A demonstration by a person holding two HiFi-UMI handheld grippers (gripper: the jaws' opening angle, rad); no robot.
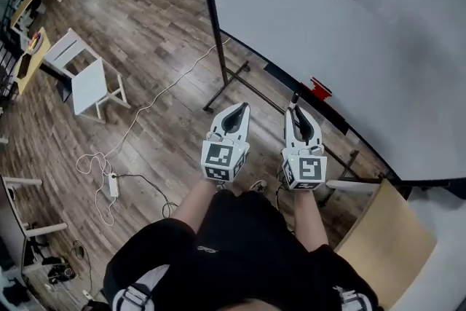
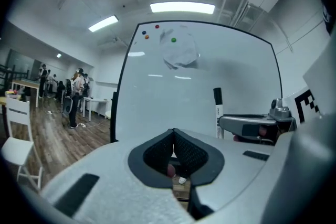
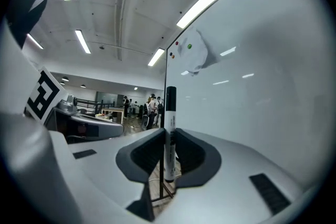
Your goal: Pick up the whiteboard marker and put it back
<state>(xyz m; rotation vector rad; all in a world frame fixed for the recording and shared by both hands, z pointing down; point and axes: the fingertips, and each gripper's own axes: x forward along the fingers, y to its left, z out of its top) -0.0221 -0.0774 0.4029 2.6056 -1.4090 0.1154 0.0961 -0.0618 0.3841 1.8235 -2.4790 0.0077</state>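
My right gripper (image 1: 295, 109) clamps the whiteboard marker (image 3: 169, 134) upright between its jaws, black end above them, seemingly for return to the whiteboard (image 1: 349, 33) ahead, while my left gripper (image 1: 237, 113) rides alongside, jaws together, empty.

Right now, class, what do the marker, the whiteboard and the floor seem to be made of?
Marker: likely plastic, smooth white barrel, black cap. Whiteboard: glossy coated panel, mirrors ceiling lights. Floor: wood or wood-look planks, visible grain.

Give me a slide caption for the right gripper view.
Right tool clamps an upright whiteboard marker beside the whiteboard.
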